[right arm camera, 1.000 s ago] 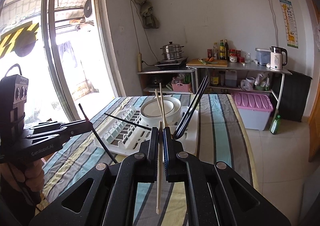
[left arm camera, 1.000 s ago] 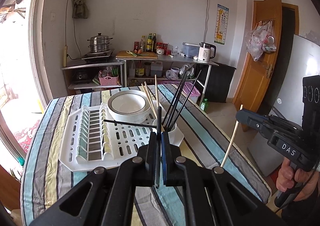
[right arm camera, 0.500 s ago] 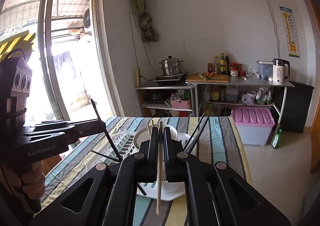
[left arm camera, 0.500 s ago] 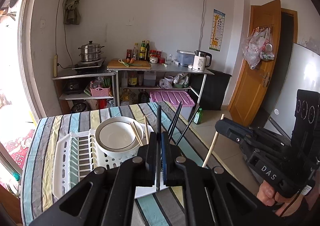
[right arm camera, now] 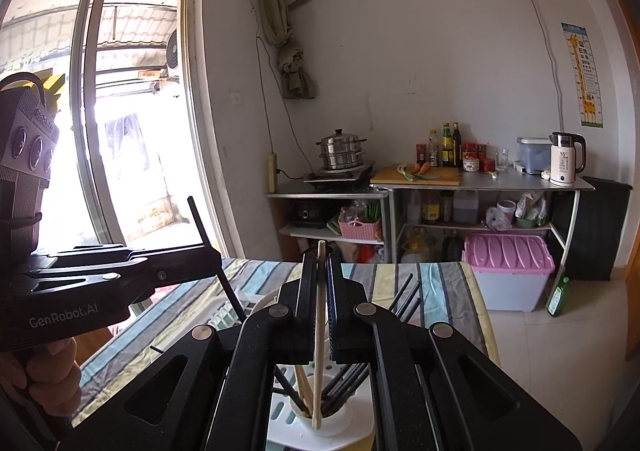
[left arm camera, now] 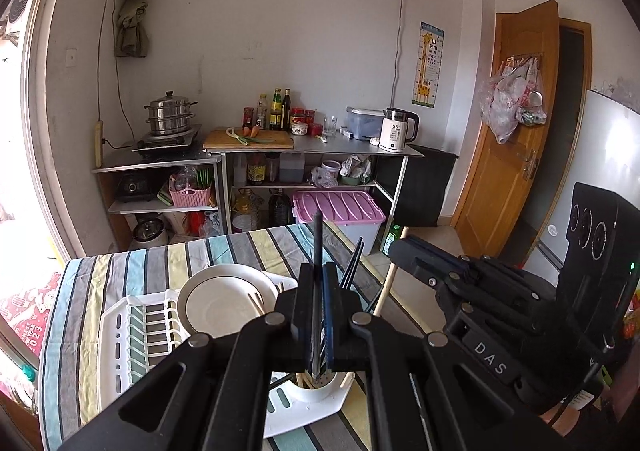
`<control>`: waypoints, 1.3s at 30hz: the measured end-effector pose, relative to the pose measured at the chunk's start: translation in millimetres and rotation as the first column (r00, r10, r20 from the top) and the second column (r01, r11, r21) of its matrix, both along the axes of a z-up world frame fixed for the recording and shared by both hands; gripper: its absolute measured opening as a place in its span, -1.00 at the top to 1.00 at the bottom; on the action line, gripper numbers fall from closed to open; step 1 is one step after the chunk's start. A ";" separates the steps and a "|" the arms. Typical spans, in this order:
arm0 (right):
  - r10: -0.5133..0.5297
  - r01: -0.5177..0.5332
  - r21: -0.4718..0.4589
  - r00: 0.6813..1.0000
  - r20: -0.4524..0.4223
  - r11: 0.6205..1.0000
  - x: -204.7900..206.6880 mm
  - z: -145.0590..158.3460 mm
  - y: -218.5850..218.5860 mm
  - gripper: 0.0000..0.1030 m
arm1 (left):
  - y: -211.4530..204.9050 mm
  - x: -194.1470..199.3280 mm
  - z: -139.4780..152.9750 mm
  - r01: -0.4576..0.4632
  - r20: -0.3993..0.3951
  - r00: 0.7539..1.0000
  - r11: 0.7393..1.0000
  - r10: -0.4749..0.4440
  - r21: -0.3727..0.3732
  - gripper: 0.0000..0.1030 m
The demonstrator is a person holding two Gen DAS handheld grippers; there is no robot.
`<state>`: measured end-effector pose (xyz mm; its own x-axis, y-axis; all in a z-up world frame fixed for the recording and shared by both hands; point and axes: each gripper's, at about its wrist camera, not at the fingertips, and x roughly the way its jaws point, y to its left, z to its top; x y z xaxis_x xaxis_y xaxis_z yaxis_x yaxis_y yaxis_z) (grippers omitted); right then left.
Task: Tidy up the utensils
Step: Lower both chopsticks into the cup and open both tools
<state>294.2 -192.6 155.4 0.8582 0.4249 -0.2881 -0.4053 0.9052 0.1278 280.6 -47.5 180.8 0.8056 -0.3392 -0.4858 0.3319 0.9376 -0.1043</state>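
Observation:
My left gripper (left arm camera: 318,291) is shut on a black chopstick (left arm camera: 318,247), held upright with its lower tip in the white utensil cup (left arm camera: 320,391) of the dish rack (left arm camera: 120,331). My right gripper (right arm camera: 321,283) is shut on a wooden chopstick (right arm camera: 319,351), upright, its lower end inside the same cup (right arm camera: 332,425), which holds several black and wooden chopsticks. The left gripper also shows at the left of the right wrist view (right arm camera: 218,255), and the right gripper at the right of the left wrist view (left arm camera: 396,247). Both grippers hover close together above the cup.
A white bowl (left arm camera: 224,301) sits in the dish rack on the striped tablecloth (left arm camera: 80,291). A loose black chopstick lies on the rack (right arm camera: 156,349). Behind the table stand metal shelves with a steamer pot (left arm camera: 170,117), kettle (left arm camera: 396,129) and a pink-lidded bin (left arm camera: 340,207).
Both grippers rose and came in over the utensil cup, tilting their chopsticks upright. The chopsticks' lower ends now sit in the cup.

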 end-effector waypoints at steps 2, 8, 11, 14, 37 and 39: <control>0.002 -0.002 -0.002 1.000 0.000 1.000 3.6 -1.5 1.7 0.92 | 0.3 4.2 -2.8 0.001 -0.006 1.000 1.000 -0.001 -0.003 0.91; 0.003 -0.003 0.001 1.000 -0.002 1.000 12.6 -7.2 5.3 0.92 | 2.0 13.1 -11.0 -0.002 -0.026 1.000 1.000 0.002 -0.002 0.91; 0.006 -0.006 -0.004 1.000 -0.004 1.000 16.3 -10.0 9.8 0.92 | 0.5 16.0 -16.1 -0.001 -0.038 0.999 1.000 0.001 0.001 0.91; 0.006 -0.006 -0.012 1.000 -0.017 1.000 21.4 -15.6 11.7 0.92 | -1.7 20.1 -22.6 0.002 -0.052 0.999 1.000 -0.001 0.007 0.91; -0.020 0.016 -0.037 0.993 -0.114 0.999 35.6 -51.5 1.2 0.91 | -4.9 30.4 -53.5 -0.010 -0.104 0.995 0.999 0.014 0.042 0.91; -0.019 0.014 -0.043 0.993 -0.115 0.999 34.2 -51.0 0.7 0.91 | -4.3 29.8 -53.5 -0.007 -0.104 0.994 0.999 0.011 0.038 0.91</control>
